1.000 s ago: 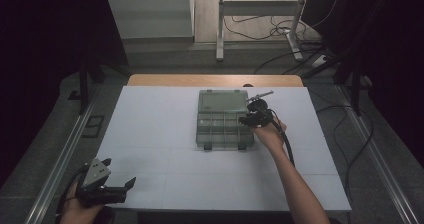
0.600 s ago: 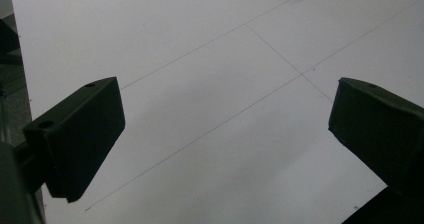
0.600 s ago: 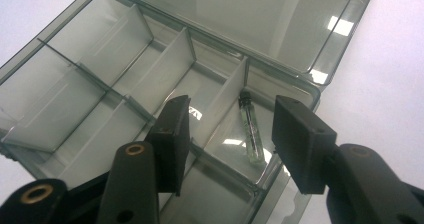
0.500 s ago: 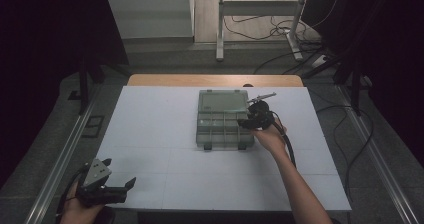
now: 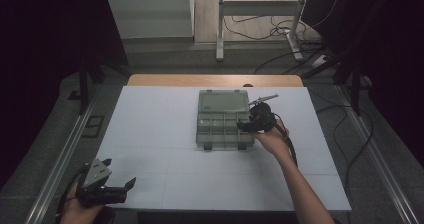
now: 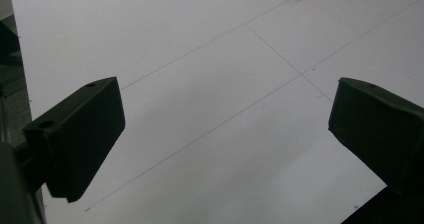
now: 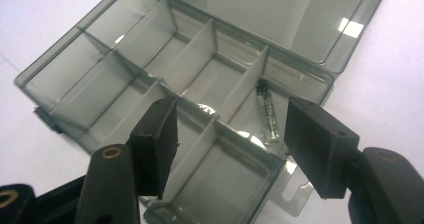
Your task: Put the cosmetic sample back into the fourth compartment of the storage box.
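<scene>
Nearest the person, the left gripper (image 5: 107, 191) hovers at the near left corner of the white surface (image 5: 150, 134), its jaws spread wide with nothing between them; in the left gripper view there is just bare surface under them.

Farther out, toward the middle, the right gripper (image 5: 247, 125) sits at the right edge of the clear plastic organizer box (image 5: 222, 126). Its jaws have just been opening, and compared with a second ago the gripper has drawn slightly up and away from the box's right side. In the right gripper view the jaws stand about half open over the dividers, and nothing is pinched between them. Just beyond the right jaw, a small glass tube with a dark cap (image 7: 267, 113) lies flat in one of the compartments along the box's right end, next to a divider wall. That reads as a fresh release: the tube looks dropped into its slot, and this placing step seems finished.

Beyond the compartments, the box's lid (image 5: 223, 102) lies folded back flat on the surface, hinged on the far side. A thin metal tool (image 5: 263, 99) rests just past the right gripper, near the lid's right corner.
</scene>
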A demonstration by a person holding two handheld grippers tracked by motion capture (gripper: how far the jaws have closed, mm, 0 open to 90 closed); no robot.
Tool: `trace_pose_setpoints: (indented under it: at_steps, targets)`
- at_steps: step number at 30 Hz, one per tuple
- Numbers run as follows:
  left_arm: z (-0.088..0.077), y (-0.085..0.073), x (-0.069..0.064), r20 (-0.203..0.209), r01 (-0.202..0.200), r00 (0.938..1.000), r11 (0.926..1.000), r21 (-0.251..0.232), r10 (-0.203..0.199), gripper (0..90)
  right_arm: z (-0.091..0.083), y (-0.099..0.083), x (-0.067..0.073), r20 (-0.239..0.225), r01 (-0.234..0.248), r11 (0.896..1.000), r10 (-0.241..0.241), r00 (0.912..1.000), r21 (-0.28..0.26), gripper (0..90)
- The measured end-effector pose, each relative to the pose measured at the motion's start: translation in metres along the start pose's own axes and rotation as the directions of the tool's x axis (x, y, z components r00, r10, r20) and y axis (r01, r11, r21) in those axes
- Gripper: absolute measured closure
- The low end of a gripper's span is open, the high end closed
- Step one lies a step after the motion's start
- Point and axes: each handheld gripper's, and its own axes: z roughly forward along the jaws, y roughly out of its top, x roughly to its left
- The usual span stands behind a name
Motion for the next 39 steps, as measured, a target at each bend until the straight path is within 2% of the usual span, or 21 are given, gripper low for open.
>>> trace_pose_setpoints:
  at_steps: [5, 14, 21, 33, 39]
  targets:
    - [0.0, 0.0, 0.0, 0.002, 0.003, 1.0, 1.0, 0.0, -0.003, 2.2, -0.006, -0.002, 0.006, 0.0, 0.029, 1.0, -0.029, 0.9996, -0.001, 32.9]
    - [0.0, 0.0, 0.0, 0.0, 0.001, 1.0, 1.0, 0.0, -0.001, 2.2, -0.015, -0.007, 0.014, -0.046, 0.033, 0.999, -0.032, 0.9985, 0.022, 24.7]
    - [0.0, 0.0, 0.0, 0.0, 0.001, 1.0, 1.0, -0.001, -0.001, 2.2, -0.02, -0.013, 0.019, -0.042, 0.066, 0.998, -0.065, 0.997, 0.021, 18.8]
    - [0.0, 0.0, 0.0, -0.001, -0.003, 1.0, 1.0, 0.0, 0.003, 2.2, -0.025, -0.026, 0.023, -0.056, 0.071, 0.997, -0.07, 0.9959, 0.016, 10.3]
    - [0.0, 0.0, -0.001, -0.001, -0.002, 1.0, 1.0, -0.003, 0.002, 2.2, -0.029, -0.034, 0.029, -0.043, 0.09, 0.996, -0.089, 0.9951, 0.013, 6.2]
